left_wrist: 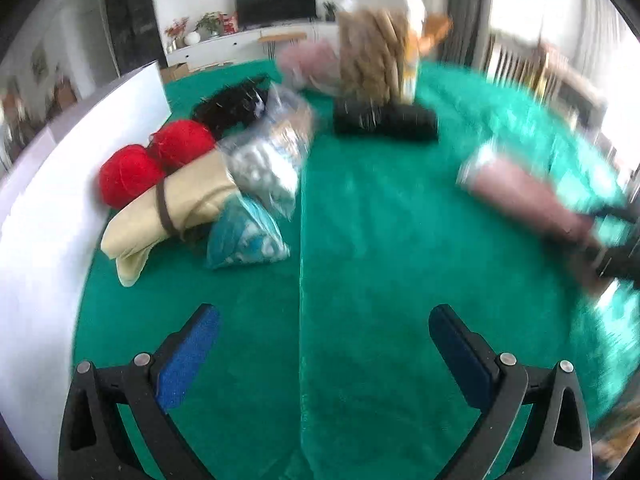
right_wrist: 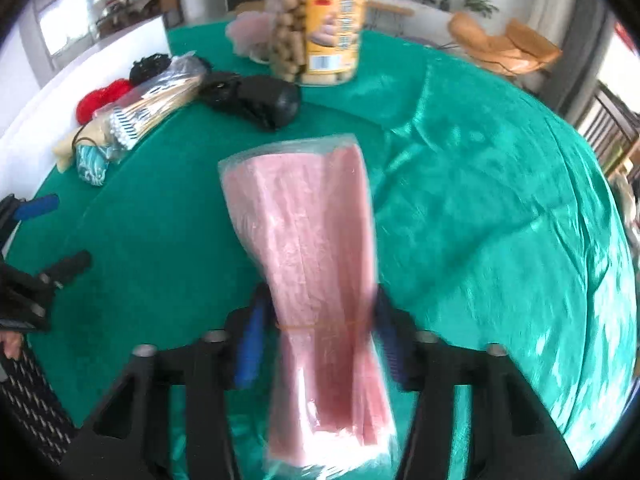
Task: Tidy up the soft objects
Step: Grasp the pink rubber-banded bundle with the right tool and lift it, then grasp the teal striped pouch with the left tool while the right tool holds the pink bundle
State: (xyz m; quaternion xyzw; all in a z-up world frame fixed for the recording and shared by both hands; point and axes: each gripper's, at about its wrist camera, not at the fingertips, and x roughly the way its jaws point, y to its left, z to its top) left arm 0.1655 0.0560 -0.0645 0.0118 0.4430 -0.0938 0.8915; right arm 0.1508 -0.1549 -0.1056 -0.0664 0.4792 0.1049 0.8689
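Note:
A pink cloth packet in clear plastic, cinched by a rubber band, hangs above the green table with my right gripper shut on it at the band. The left wrist view shows the same packet blurred at the right. My left gripper stands open over bare green cloth, nothing between its blue pads. At the far left lies a pile: two red yarn balls, a beige rolled cloth, clear bags, a teal packet and black fluff. A black roll lies apart.
A white board stands along the table's left edge behind the pile. A tall clear jar of corks stands at the back, a pale pink fluffy thing beside it. The shiny green cloth is wrinkled on the right.

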